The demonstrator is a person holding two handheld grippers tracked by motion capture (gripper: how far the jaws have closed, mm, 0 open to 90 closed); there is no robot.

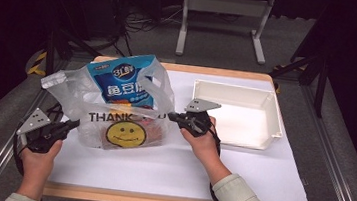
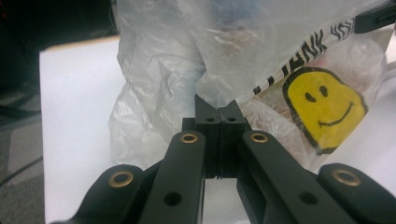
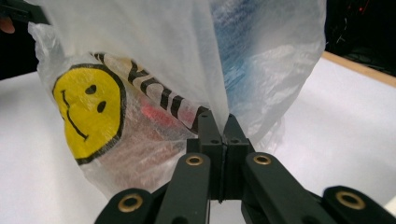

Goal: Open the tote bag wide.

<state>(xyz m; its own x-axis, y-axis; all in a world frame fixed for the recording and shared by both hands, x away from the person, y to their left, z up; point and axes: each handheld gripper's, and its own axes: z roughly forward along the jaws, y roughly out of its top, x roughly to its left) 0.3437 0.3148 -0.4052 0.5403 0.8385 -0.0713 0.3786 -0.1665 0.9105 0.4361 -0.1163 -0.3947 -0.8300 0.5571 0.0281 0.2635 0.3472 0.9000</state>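
Handling: thin translucent plastic carrier bag with a yellow smiley face, just left of the white open tray, judged soft, slippery and tear-prone; take gathered film. Left gripper and right gripper are each clamped on bag film. Contents beyond the blue packet are indistinct.

We wore pale greenish-grey sleeves. Our left gripper and right gripper were black, each with a grey three-cornered plate above it, brass-ringed rivets along its linkage arms, and a black cable trailing back beside the sleeves.
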